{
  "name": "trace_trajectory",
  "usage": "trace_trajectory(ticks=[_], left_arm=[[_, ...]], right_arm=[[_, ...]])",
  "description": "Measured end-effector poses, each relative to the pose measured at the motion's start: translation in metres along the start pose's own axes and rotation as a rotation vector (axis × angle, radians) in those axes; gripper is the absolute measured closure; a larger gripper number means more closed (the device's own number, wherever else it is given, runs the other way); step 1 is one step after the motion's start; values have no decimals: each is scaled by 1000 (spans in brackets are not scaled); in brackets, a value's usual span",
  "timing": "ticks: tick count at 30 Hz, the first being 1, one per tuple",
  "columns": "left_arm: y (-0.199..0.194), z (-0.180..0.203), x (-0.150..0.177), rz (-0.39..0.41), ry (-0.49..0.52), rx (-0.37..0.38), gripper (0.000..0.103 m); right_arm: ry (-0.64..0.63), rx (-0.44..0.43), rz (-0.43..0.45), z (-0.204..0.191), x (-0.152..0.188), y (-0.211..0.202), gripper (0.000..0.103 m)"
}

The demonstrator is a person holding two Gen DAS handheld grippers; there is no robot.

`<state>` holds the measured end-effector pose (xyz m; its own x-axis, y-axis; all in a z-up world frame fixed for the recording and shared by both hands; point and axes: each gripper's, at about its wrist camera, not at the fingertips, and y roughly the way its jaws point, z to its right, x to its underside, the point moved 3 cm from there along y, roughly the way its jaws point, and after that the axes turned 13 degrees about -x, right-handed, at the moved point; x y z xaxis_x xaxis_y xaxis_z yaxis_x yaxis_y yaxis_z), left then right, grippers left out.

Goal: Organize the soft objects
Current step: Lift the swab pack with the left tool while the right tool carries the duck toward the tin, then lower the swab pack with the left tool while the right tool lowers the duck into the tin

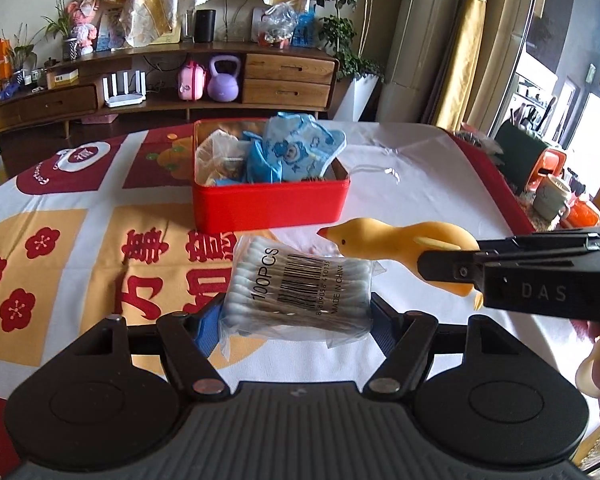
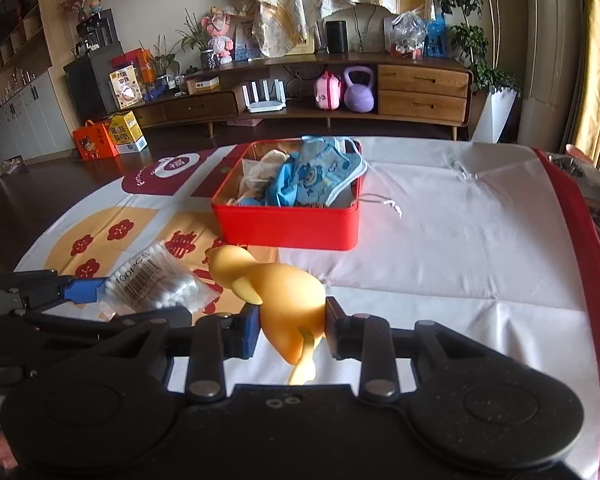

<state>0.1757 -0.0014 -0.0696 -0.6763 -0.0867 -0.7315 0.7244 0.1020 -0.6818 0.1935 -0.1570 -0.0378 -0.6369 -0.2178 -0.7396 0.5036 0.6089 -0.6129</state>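
Note:
My left gripper [image 1: 298, 312] is shut on a clear bag of cotton swabs [image 1: 300, 284], held above the table in front of the red tin box [image 1: 270, 204]. The bag also shows in the right wrist view [image 2: 156, 284]. My right gripper [image 2: 292, 326] is shut on a yellow rubber duck [image 2: 288, 292], just right of the swab bag; the duck shows in the left wrist view [image 1: 404, 248]. The red tin box [image 2: 288, 224] holds blue patterned cloth [image 2: 320, 176] and other soft items.
The table has a red, white and yellow patterned cloth [image 1: 60, 220]. A white string [image 2: 384, 202] lies right of the box. A mug [image 1: 552, 198] and clutter stand off the table's right edge. A wooden sideboard [image 2: 340, 92] lines the far wall.

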Motion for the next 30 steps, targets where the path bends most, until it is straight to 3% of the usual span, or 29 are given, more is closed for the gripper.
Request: trace_trajectory(ticks=[18,30], left_arm=[[-50,-7,-63,81,-1,5,30],[-34,-15,-116,101,11,-11,30]], right_arm=[[-45,21,55,-29,-47,-38,70],[-67,38,51,-23,-90,-17,70]])
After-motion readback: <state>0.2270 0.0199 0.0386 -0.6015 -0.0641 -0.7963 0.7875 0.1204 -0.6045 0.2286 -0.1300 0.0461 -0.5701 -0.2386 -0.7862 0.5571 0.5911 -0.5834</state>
